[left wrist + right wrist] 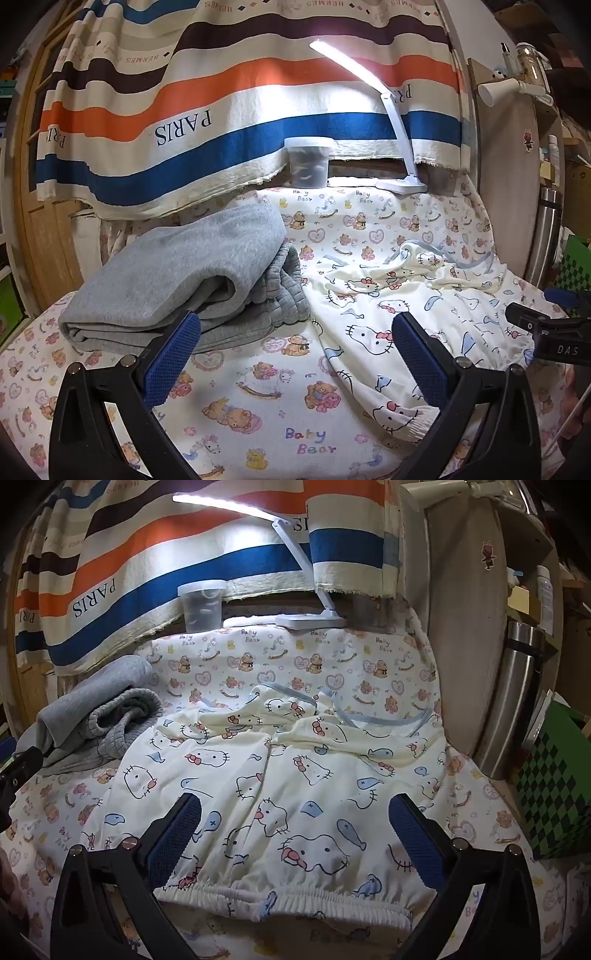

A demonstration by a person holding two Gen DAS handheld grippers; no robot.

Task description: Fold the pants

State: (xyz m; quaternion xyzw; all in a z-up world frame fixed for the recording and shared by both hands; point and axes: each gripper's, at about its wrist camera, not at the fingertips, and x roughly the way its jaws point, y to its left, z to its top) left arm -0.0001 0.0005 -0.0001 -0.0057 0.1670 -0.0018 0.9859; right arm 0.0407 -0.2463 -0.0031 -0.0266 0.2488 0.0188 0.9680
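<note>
Cream pants (288, 782) printed with cartoon cats and blue fish lie spread on the bear-print sheet (332, 657), elastic waistband (280, 897) nearest me, legs running away. My right gripper (295, 812) hovers open over the waist end, nothing between its blue pads (177, 834). In the left wrist view the pants (388, 314) lie right of centre. My left gripper (295, 332) stands open above the sheet (258, 387), its right finger over the pants' left edge. The right gripper's black tip (546, 332) shows at the right edge.
Folded grey garments (177, 280) are stacked at the left, seen too in the right wrist view (99, 716). A lit white desk lamp (399, 177) and a plastic tub (308, 162) stand at the back under a striped cloth (221, 92). A steel flask (513, 701) and green checkered box (554, 786) stand right.
</note>
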